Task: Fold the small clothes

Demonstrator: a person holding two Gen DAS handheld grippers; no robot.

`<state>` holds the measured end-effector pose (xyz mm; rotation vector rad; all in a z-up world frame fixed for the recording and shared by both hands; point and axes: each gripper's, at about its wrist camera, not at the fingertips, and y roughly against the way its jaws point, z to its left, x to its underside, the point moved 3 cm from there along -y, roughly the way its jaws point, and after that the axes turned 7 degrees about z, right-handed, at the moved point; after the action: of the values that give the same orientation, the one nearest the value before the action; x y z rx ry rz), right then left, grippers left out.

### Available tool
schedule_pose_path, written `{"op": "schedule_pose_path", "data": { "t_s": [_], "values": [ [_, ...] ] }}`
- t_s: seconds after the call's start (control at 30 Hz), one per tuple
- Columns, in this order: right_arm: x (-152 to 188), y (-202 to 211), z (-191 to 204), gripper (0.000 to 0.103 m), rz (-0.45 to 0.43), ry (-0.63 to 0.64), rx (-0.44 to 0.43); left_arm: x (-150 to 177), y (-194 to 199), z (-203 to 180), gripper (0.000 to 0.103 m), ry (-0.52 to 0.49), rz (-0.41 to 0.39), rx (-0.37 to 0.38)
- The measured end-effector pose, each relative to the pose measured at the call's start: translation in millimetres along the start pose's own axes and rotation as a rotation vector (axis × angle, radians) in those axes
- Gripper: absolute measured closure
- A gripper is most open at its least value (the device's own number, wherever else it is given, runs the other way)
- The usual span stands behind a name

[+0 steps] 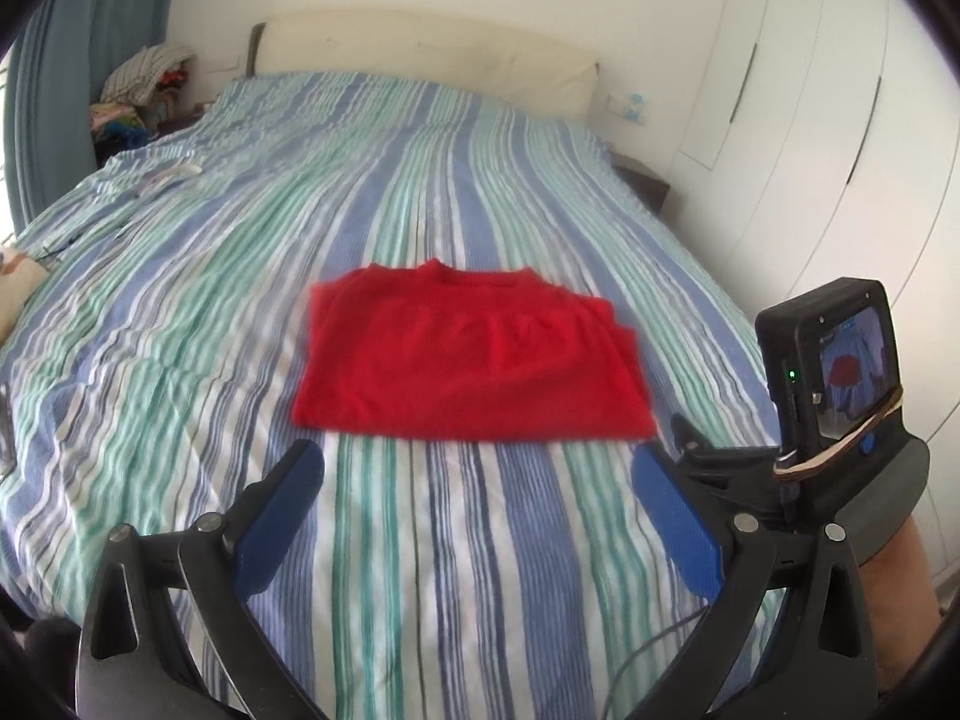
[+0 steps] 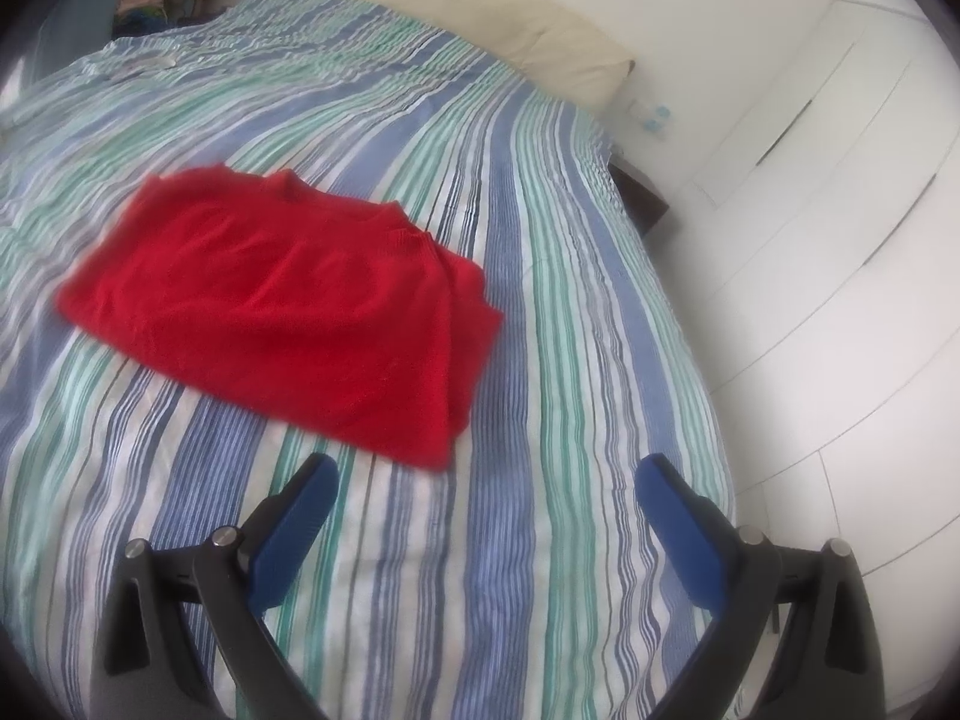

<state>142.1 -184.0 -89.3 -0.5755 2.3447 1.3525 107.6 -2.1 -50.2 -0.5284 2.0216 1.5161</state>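
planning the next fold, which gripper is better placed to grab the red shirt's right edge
Right, probably. The red shirt's layered right edge lies just ahead of the open right gripper; the left gripper faces its near hem.

You have no text, label, brand or number to read in either view. The small screen (image 1: 852, 372) on the device just right of your left gripper (image 1: 474, 468) shows only a live picture, no legible writing.

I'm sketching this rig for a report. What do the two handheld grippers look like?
Both the left gripper and the right gripper have black plastic linkage arms, silver pivot pins and blue ribbed finger pads. The left view also shows the right unit's black camera with a lit screen.
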Motion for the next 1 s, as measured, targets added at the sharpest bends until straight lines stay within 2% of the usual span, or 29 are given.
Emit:
{"op": "schedule_pose_path", "data": {
  "t_s": [0.1, 0.17, 0.27, 0.33, 0.4, 0.47, 0.53, 0.63, 0.77, 0.87, 0.93, 0.97, 1.0],
  "values": [
    [-2, -2, 5, 0.005, -0.001, 0.019, -0.001, 9, -30, 17, 0.001, 0.022, 0.06, -0.055],
    [-7, -4, 10, 0.005, 0.001, 0.032, -0.009, 20, -51, 36, 0.001, 0.043, 0.101, -0.123],
    [-24, 3, 11, 0.005, -0.057, 0.017, -0.082, 41, -74, 66, 0.001, 0.063, 0.148, -0.219],
    [-38, -4, 9, 0.005, -0.077, 0.013, -0.18, 54, -83, 82, 0.001, 0.077, 0.163, -0.262],
    [-46, -32, 1, 0.005, -0.041, -0.039, -0.296, 67, -87, 95, 0.001, 0.093, 0.157, -0.273],
    [-46, -75, -16, 0.005, 0.016, -0.147, -0.446, 78, -92, 103, 0.001, 0.094, 0.156, -0.274],
    [-41, -119, -35, 0.005, 0.087, -0.252, -0.563, 85, -102, 109, 0.001, 0.099, 0.187, -0.277],
    [-37, -169, -60, 0.01, 0.155, -0.361, -0.667, 82, -108, 115, 0.001, 0.127, 0.192, -0.253],
    [-45, -209, -85, 0.014, 0.168, -0.519, -0.75, 73, -111, 120, 0.001, 0.154, 0.158, -0.245],
    [-47, -234, -78, 0.014, 0.196, -0.633, -0.85, 74, -119, 128, 0.001, 0.191, 0.18, -0.235],
    [-42, -251, -56, 0.014, 0.268, -0.678, -0.928, 74, -121, 134, 0.001, 0.218, 0.186, -0.227],
    [-42, -254, -45, 0.022, 0.28, -0.67, -0.931, 74, -120, 137, 0.001, 0.227, 0.185, -0.222],
    [-45, -249, -37, 0.067, 0.268, -0.624, -0.911, 74, -119, 138, 0.001, 0.234, 0.183, -0.217]
  ]
}}
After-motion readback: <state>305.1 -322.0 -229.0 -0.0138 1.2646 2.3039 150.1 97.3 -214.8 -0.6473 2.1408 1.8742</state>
